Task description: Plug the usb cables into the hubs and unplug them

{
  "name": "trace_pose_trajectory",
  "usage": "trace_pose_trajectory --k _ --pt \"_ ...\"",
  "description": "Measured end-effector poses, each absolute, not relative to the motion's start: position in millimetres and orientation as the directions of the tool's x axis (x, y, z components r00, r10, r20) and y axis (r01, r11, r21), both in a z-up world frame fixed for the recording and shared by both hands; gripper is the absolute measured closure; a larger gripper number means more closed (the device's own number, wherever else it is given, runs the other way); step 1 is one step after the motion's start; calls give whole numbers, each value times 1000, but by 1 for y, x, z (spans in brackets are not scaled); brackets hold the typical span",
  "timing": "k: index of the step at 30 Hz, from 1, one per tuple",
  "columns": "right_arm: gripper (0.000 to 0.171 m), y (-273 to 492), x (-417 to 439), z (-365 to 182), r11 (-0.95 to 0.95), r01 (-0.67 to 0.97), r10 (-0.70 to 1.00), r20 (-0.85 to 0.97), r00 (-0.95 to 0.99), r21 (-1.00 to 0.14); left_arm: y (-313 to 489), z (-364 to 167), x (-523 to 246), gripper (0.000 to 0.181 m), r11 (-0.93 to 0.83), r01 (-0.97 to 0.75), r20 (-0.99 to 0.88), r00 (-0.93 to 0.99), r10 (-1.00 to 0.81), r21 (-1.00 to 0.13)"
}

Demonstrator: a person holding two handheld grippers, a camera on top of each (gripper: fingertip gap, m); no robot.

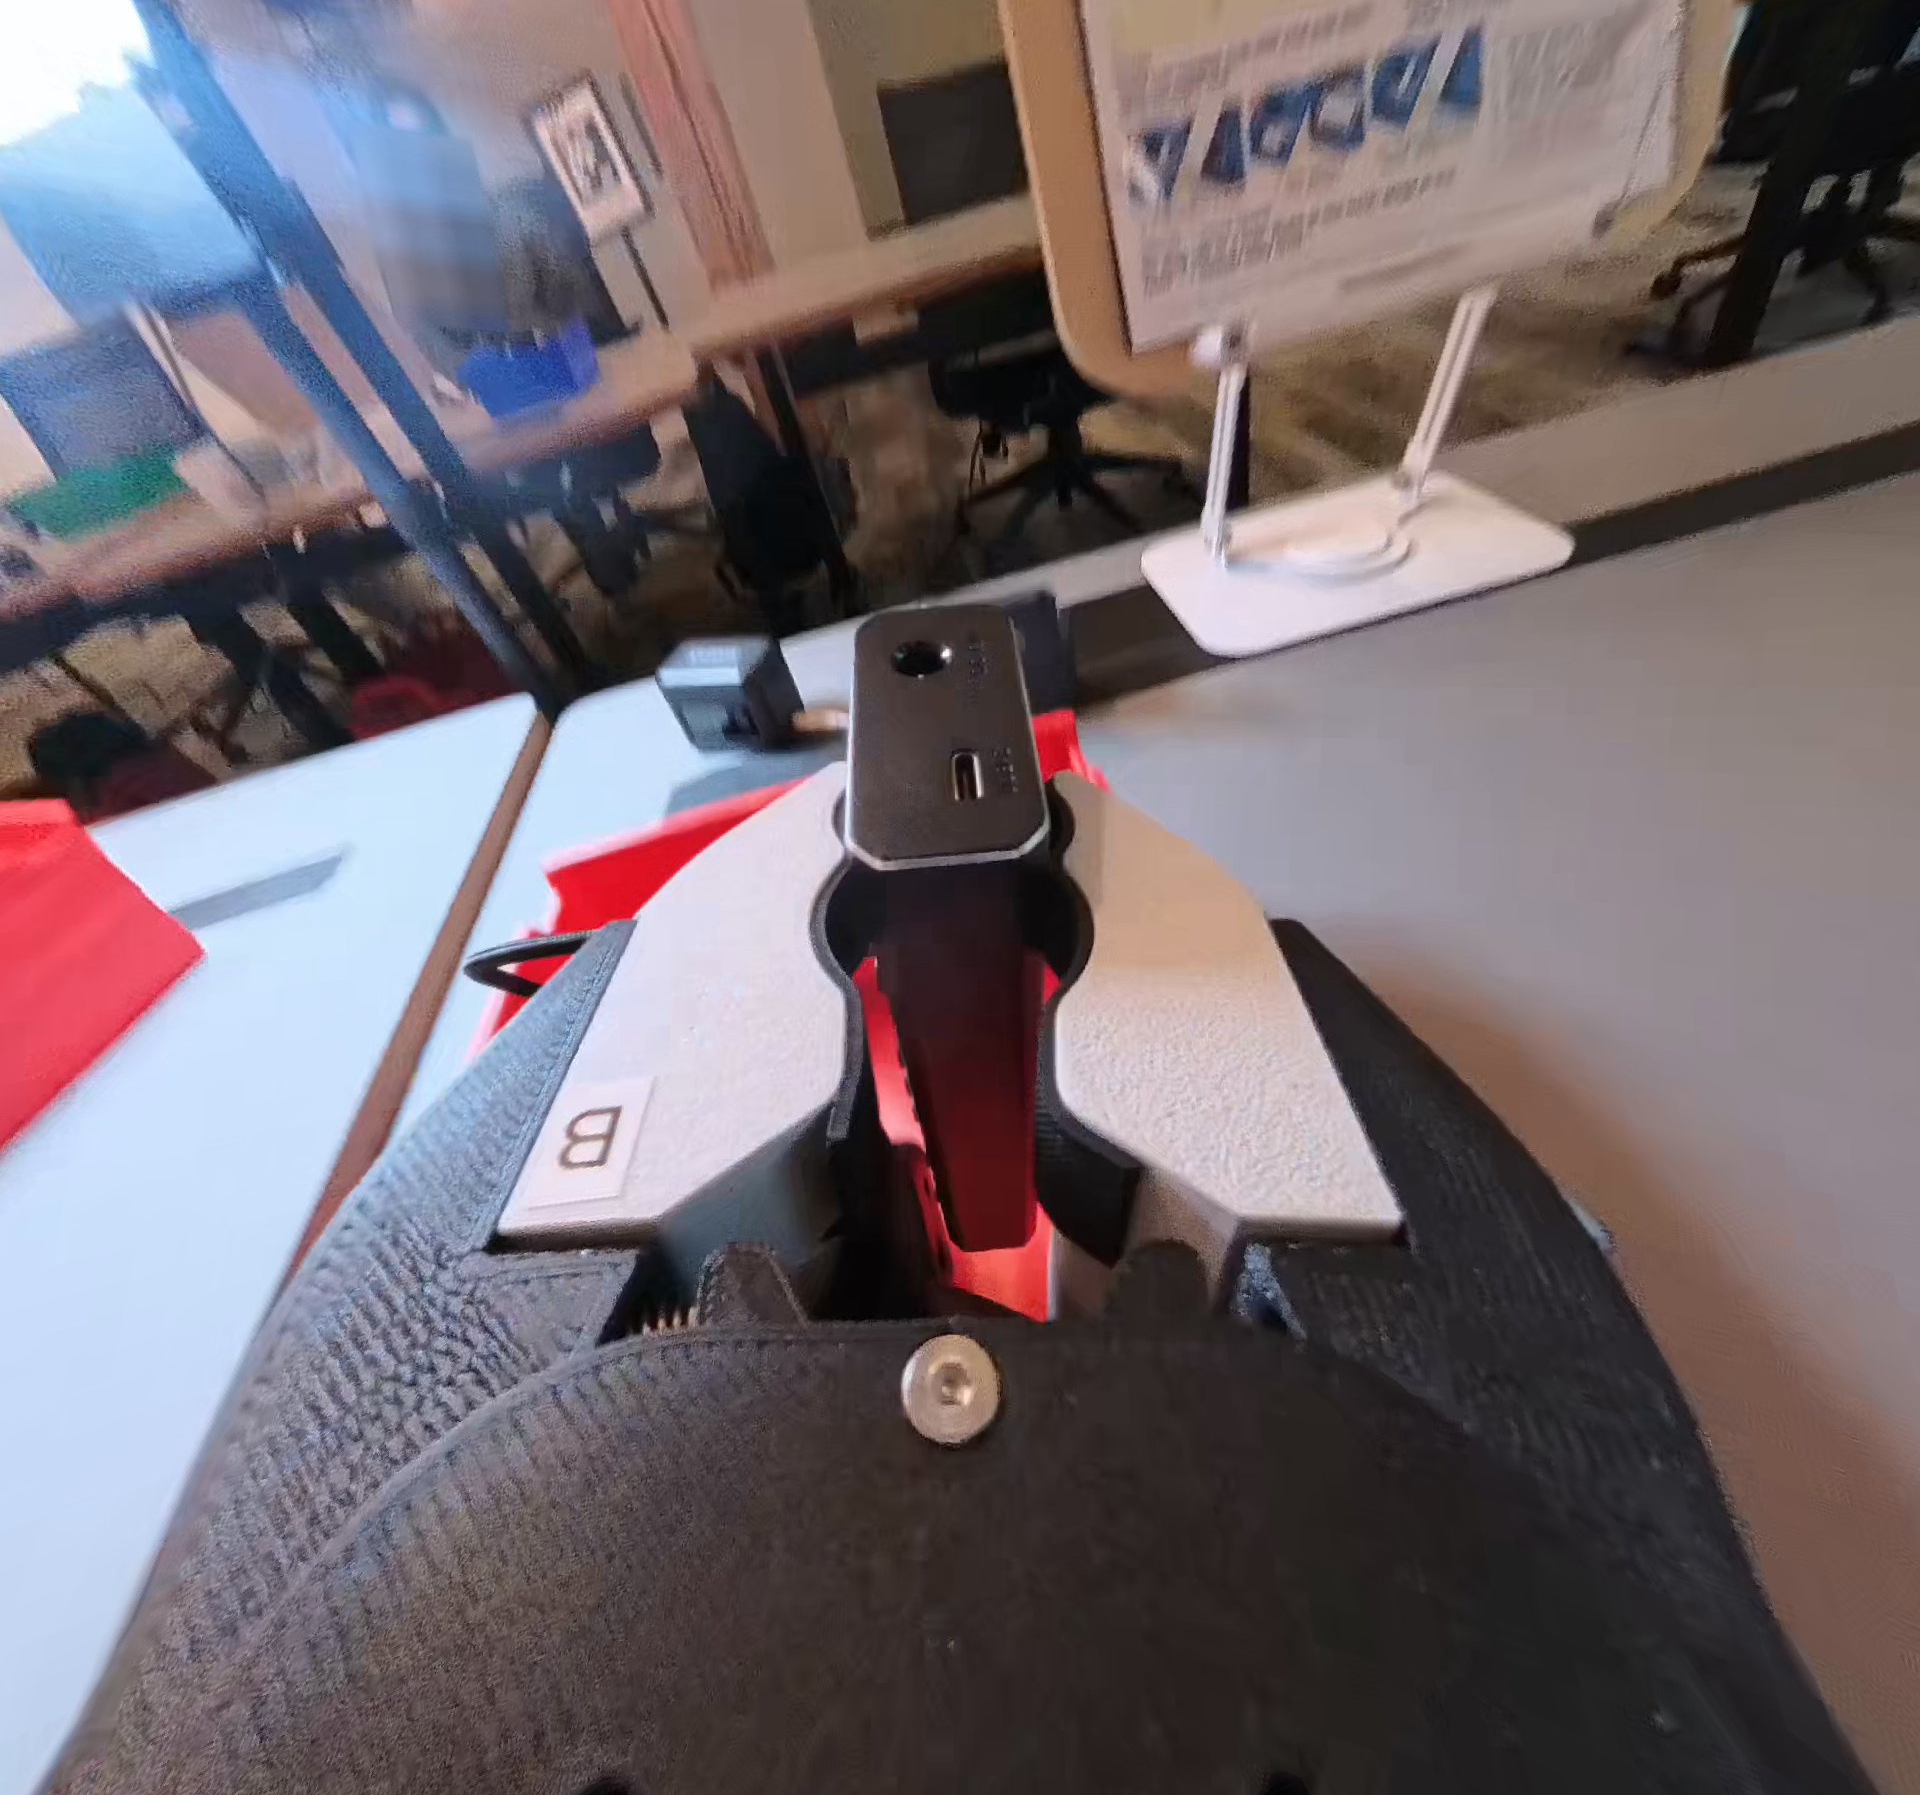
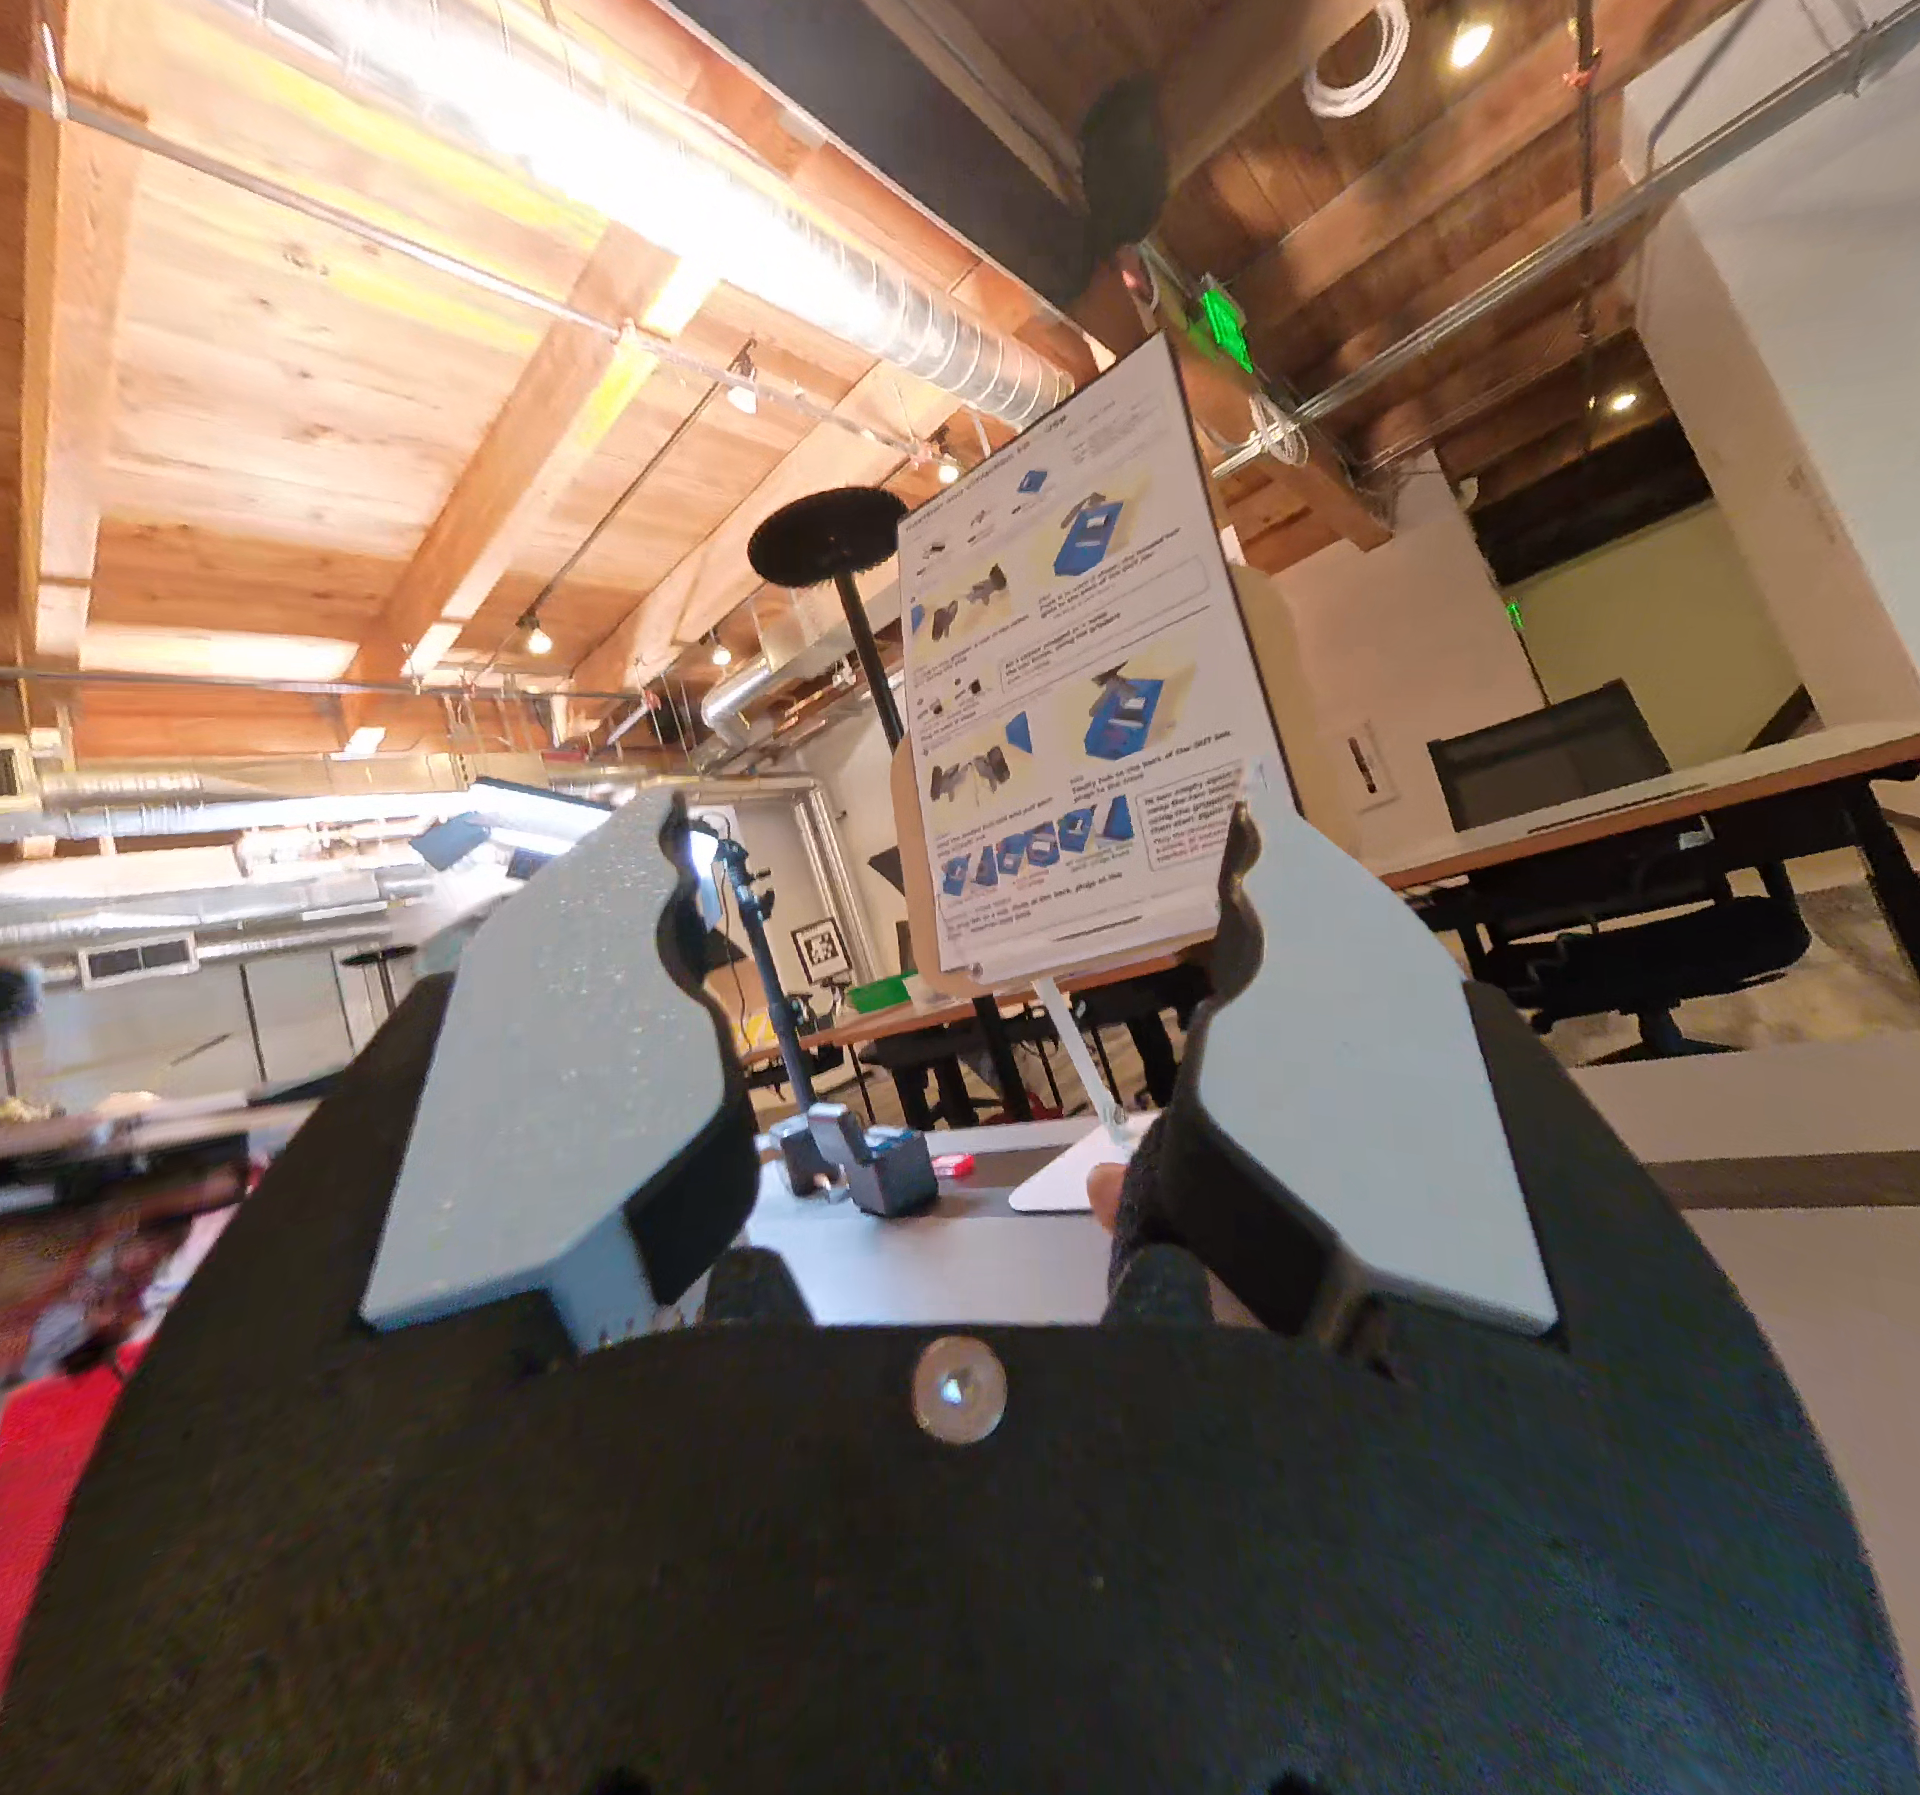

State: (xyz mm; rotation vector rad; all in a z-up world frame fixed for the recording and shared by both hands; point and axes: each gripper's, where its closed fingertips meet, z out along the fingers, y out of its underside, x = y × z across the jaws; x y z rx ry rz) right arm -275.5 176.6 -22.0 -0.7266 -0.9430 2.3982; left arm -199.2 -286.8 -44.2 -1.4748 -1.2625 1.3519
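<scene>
Gripping a dark usb hub (image 1: 943,758) between narrow-set left tongs (image 1: 951,810), end face w/ round socket and small slot port toward cam, hub body running down betw. the grey fingers (image 1: 717,1007). Held above red tray (image 1: 644,872) on grey bench (image 1: 1507,810). Beyond hub, far side: small grey block w/ metal clip (image 1: 727,696); far right: white stand base (image 1: 1351,561) carrying instruction sheet (image 1: 1382,93), blurred. Another red piece (image 1: 73,956) at near left on white bench.

Right tongs (image 2: 961,872) spread wide, holding nothing, tilted up toward wooden ceiling (image 2: 312,395) and silver duct (image 2: 582,114). Seen betw. them: same sheet on stand (image 2: 1070,706), grey clip block (image 2: 873,1169) on bench further off, fingertip (image 2: 1107,1189) by right finger's base.
</scene>
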Motion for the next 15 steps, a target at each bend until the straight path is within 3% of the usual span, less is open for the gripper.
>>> trace_pose_trajectory --k 4,8,10,13,15 --pt "73 155 -271 -29 -551 -238 618 -199 -761 -800 -261 24 -201 152 -306 -12 -306 9 952 -952" --pt "72 132 -267 -36 -395 -293 667 -52 -743 -871 -206 75 -208 152 -221 -182 -252 172 952 -958" --pt "73 112 -265 -39 -310 -288 668 8 -744 -906 -172 87 -211 152 -133 -235 -198 277 940 -963" --pt "92 63 -255 -51 -94 -212 584 119 -803 -973 -120 86 -221 152 -30 -237 -127 405 905 -971" --pt "86 26 -239 -61 33 -149 452 148 -880 -988 -88 69 -230 151 -14 -205 -107 452 886 -979"
